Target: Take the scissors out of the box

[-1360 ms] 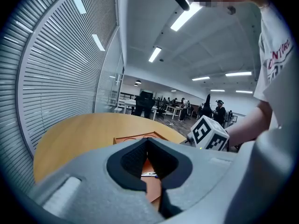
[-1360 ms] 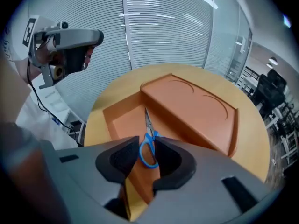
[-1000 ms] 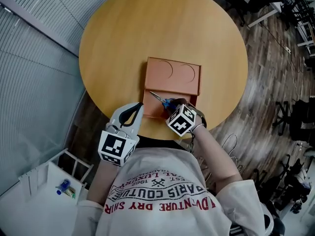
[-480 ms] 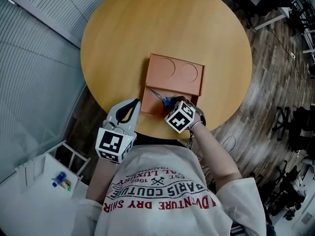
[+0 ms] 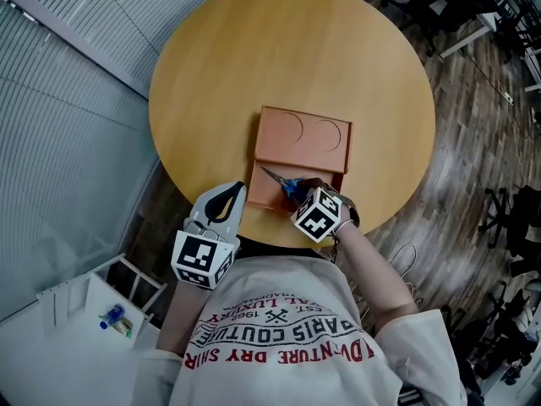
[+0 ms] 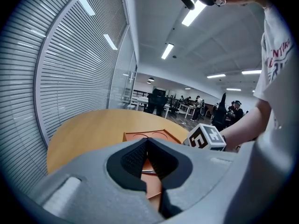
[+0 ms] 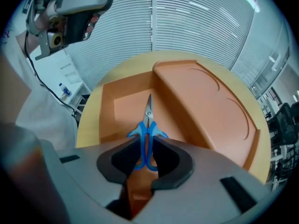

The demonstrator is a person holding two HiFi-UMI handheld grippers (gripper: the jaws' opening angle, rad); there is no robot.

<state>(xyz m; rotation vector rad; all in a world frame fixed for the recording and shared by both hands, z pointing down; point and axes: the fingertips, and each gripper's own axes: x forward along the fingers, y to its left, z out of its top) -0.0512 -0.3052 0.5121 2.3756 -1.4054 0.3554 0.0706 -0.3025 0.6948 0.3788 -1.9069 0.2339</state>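
Blue-handled scissors (image 7: 148, 119) lie in the open tray of the orange box (image 5: 264, 194), blades together, tip pointing far-left. Handles sit at the tray's near-right end.

Right gripper (image 7: 145, 143) comes down steeply over those handles, jaws closing. In the right gripper view the handle loops run between the two dark pads, and the pads look to be against them on both sides. Scissors rest on the tray floor, not lifted. The marker cube (image 5: 318, 214) on the gripper covers most of the handles in the head view.

Box lid (image 5: 303, 135) is folded open on the far side of the tray, with two round impressions in it. In the right gripper view it rises as a slope just beside the blades.

Left gripper (image 5: 235, 191) sits at the near-left corner of the box, over the near edge of the table. Jaws are clenched, pads meeting at the tips, nothing gripped. The box shows behind the gap lower down. It points roughly level toward the box; I can't tell whether it touches it.

Box is on the near part of a round wooden table (image 5: 254, 57), close to the edge by the person. White T-shirt (image 5: 279, 345) with red print fills the near foreground. Slatted blinds (image 5: 68, 100) are on the left, wood-pattern floor (image 5: 456, 167) on the right. A white shelf unit (image 5: 76, 328) stands near-left.
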